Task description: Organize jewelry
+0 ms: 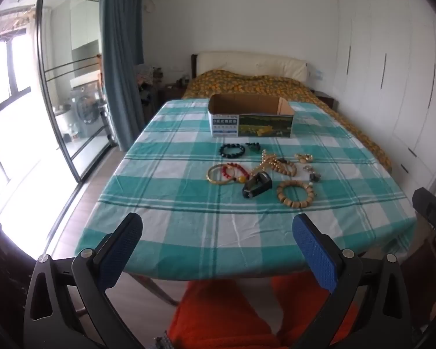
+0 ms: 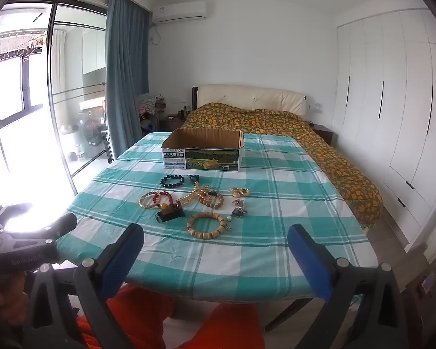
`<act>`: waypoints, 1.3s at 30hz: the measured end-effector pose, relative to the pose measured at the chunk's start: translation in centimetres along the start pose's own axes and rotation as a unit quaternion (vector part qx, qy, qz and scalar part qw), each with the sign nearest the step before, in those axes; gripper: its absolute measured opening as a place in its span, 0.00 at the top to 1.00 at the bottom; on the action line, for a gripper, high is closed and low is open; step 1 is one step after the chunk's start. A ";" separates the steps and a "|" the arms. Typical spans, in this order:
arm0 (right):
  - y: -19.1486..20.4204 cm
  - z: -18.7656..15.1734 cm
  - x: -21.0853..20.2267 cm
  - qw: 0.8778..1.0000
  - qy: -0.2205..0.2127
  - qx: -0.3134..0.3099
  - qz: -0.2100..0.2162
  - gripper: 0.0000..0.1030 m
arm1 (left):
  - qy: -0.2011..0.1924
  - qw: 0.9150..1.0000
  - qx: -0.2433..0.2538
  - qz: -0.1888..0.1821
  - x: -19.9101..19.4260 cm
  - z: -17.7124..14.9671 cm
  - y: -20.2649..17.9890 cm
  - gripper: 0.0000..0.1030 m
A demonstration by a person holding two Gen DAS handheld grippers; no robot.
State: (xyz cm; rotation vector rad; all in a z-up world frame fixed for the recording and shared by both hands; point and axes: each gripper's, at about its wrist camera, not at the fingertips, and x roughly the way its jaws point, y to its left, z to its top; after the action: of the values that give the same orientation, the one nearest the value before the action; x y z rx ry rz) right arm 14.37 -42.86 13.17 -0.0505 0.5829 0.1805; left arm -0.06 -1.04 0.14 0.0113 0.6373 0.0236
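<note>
Several pieces of jewelry lie mid-table on a teal checked cloth [image 1: 189,218]: a dark bead bracelet [image 1: 232,149], a gold bangle [image 1: 216,174] with red beads [image 1: 232,170], a black watch [image 1: 257,188], a wooden bead bracelet [image 1: 296,194] and a pearl strand [image 1: 266,161]. Behind them stands an open cardboard box [image 1: 250,116], also seen as the box [image 2: 203,149]. The wooden bracelet [image 2: 207,224] and watch [image 2: 170,214] show in the right wrist view. My left gripper [image 1: 218,226] and right gripper [image 2: 216,237] hover open at the near table edge, nothing between their fingers.
A bed with a yellow patterned cover [image 2: 276,122] stands behind the table, white wardrobes [image 2: 392,110] to the right, a glass sliding door and blue curtain [image 2: 125,67] to the left. A person's orange-clad legs [image 1: 218,314] are below the table edge.
</note>
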 end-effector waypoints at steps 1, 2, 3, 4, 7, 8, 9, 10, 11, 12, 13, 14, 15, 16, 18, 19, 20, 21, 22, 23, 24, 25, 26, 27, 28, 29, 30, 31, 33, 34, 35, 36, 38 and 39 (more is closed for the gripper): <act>0.0 0.0 0.0 1.000 -0.003 0.001 0.001 0.02 | -0.001 1.000 0.001 -0.001 0.0 -0.1 -0.1 0.00; -0.1 0.1 0.0 1.000 -0.003 0.001 0.002 0.02 | -0.002 1.000 -0.001 -0.004 0.1 -0.3 0.0 0.00; -0.1 0.1 0.0 1.000 -0.003 0.001 0.002 0.02 | -0.001 1.000 -0.001 -0.005 0.1 -0.3 -0.1 0.00; -0.1 0.1 0.0 1.000 -0.003 0.001 0.002 0.02 | -0.001 1.000 -0.002 -0.009 -0.1 -0.2 0.3 0.00; -0.2 0.2 0.0 1.000 -0.001 0.002 0.002 0.02 | 0.000 1.000 -0.002 -0.010 0.0 -0.2 0.4 0.00; -0.2 0.3 0.0 1.000 -0.001 0.002 0.003 0.02 | 0.000 1.000 -0.002 -0.010 0.0 -0.2 0.3 0.00; -0.2 0.3 0.0 1.000 0.000 0.002 0.003 0.02 | 0.001 1.000 -0.001 -0.010 0.0 -0.2 0.4 0.00; -0.1 0.3 0.3 1.000 0.001 0.002 0.003 0.02 | 0.001 1.000 -0.001 -0.010 0.1 -0.2 0.3 0.00; 0.0 0.3 0.4 1.000 0.001 0.002 0.003 0.02 | 0.001 1.000 0.000 -0.009 0.1 -0.2 0.3 0.00; 0.0 0.3 0.4 1.000 0.001 0.001 0.004 0.02 | 0.002 1.000 0.001 -0.009 0.1 -0.2 0.3 0.00; 0.0 0.3 0.5 1.000 0.001 0.001 0.004 0.02 | 0.002 1.000 0.002 -0.009 0.1 -0.2 0.2 0.00; 0.0 0.3 0.5 1.000 0.001 0.002 0.004 0.02 | 0.002 1.000 0.003 -0.008 0.1 -0.2 0.1 0.00; -0.2 0.3 0.3 1.000 0.002 0.003 0.005 0.02 | 0.003 1.000 0.003 -0.008 0.2 -0.2 0.1 0.00; -0.2 0.3 0.3 1.000 0.002 0.003 0.005 0.02 | 0.003 1.000 0.003 -0.008 0.2 -0.2 0.1 0.00; -0.2 0.2 0.2 1.000 0.002 0.004 0.004 0.02 | 0.005 1.000 0.003 -0.008 0.2 -0.2 0.2 0.00; -0.1 0.2 0.2 1.000 0.003 0.004 0.004 0.02 | 0.004 1.000 0.002 -0.007 0.2 -0.3 0.2 0.00; -0.2 0.2 0.2 1.000 0.003 0.004 0.005 0.02 | 0.003 1.000 0.003 -0.007 0.2 -0.3 0.1 0.00; -0.2 0.2 0.2 1.000 0.003 0.004 0.005 0.02 | 0.003 1.000 0.003 -0.007 0.1 -0.3 0.1 0.00; -0.2 0.2 0.2 1.000 0.003 0.004 0.005 0.02 | 0.003 1.000 0.004 -0.006 0.1 -0.3 0.1 0.00; -0.2 0.2 0.2 1.000 0.003 0.004 0.005 0.02 | 0.002 1.000 0.004 -0.005 0.0 -0.3 0.1 0.00; -0.2 0.2 0.2 1.000 0.004 0.005 0.005 0.02 | 0.002 1.000 0.005 -0.005 0.0 -0.2 0.0 0.00; -0.2 0.2 0.2 1.000 0.004 0.005 0.005 0.02 | 0.003 1.000 0.006 -0.004 0.0 -0.2 0.0 0.00; -0.2 0.2 0.2 1.000 0.004 0.005 0.004 0.02 | 0.003 1.000 0.006 -0.004 0.1 -0.3 0.0 0.00; -0.2 0.2 0.2 1.000 0.004 0.005 0.005 0.02 | 0.003 1.000 0.006 -0.004 0.1 -0.3 0.0 0.00; -0.2 0.2 0.2 1.000 0.004 0.005 0.005 0.02 | 0.003 1.000 0.006 -0.004 0.1 -0.3 0.0 0.00; -0.2 0.2 0.2 1.000 0.004 0.005 0.005 0.02 | 0.004 1.000 0.006 -0.004 0.1 -0.3 0.0 0.00; -0.2 0.2 0.2 1.000 0.005 0.005 0.006 0.02 | 0.004 1.000 0.006 -0.004 0.1 -0.3 0.0 0.00; -0.3 0.3 0.2 1.000 0.005 0.005 0.005 0.02 | 0.003 1.000 0.006 -0.004 0.1 -0.3 0.0 0.00; -0.3 0.3 0.2 1.000 0.005 0.006 0.006 0.02 | 0.004 1.000 0.006 -0.004 0.2 -0.2 0.1 0.00; -0.3 0.3 0.2 1.000 0.005 0.006 0.006 0.02 | 0.004 1.000 0.006 -0.004 0.2 -0.2 0.1 0.00; -0.3 0.3 0.2 1.000 0.005 0.006 0.006 0.02 | 0.004 1.000 0.006 -0.004 0.2 -0.2 0.1 0.00; -0.3 0.4 0.2 1.000 0.006 0.006 0.006 0.02 | 0.004 1.000 0.006 -0.004 0.2 -0.2 0.1 0.00; -0.2 0.0 0.4 1.000 0.006 0.005 0.007 0.02 | 0.006 1.000 0.007 -0.003 0.2 -0.3 0.1 0.00; -0.2 -0.1 0.4 1.000 0.006 0.005 0.007 0.02 | 0.006 1.000 0.007 -0.003 0.3 -0.3 0.1 0.00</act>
State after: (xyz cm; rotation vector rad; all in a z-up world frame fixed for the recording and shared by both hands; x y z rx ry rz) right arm 14.72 -42.96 12.88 -0.0377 0.5966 0.1917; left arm -0.02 -0.95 -0.23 0.0220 0.6496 0.0142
